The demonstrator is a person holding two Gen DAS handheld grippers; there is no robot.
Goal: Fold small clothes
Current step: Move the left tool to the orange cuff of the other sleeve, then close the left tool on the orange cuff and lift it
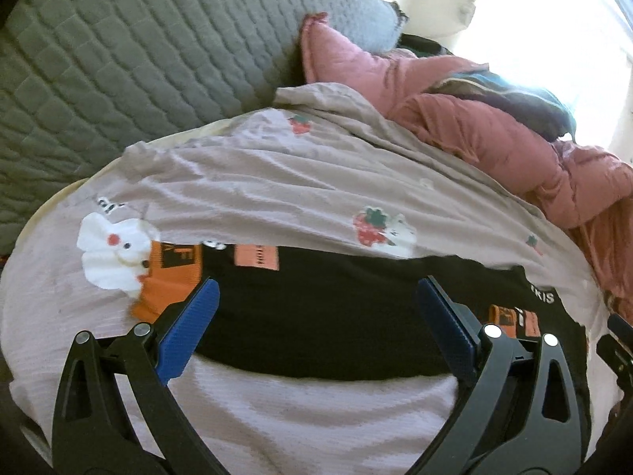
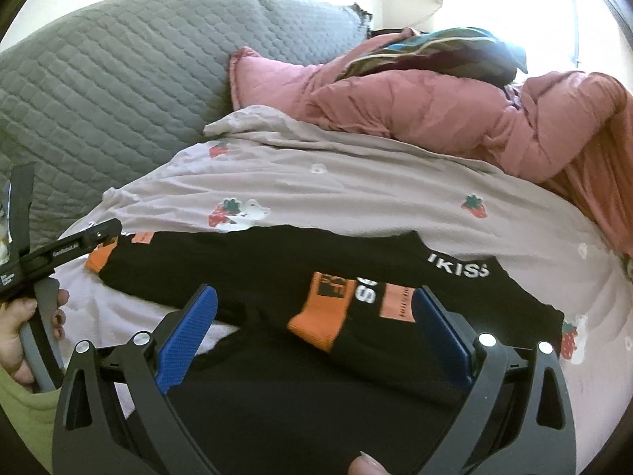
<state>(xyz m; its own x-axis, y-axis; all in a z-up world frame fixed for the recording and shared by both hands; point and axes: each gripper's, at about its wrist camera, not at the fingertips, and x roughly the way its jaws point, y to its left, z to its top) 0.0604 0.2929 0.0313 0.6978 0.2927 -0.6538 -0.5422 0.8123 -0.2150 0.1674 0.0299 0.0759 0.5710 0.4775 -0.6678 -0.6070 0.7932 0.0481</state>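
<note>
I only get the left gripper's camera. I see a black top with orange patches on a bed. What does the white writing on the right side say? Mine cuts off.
Observer: In the right wrist view the white writing reads roughly "IKISS", though the first and last letters are blurry.
Operator: Is the other gripper open too?
Observer: Yes, the right gripper is open, its blue pads spread wide over the black top.
Operator: Who's holding my gripper?
Observer: A hand with dark-painted nails grips its handle at the left edge.
</note>
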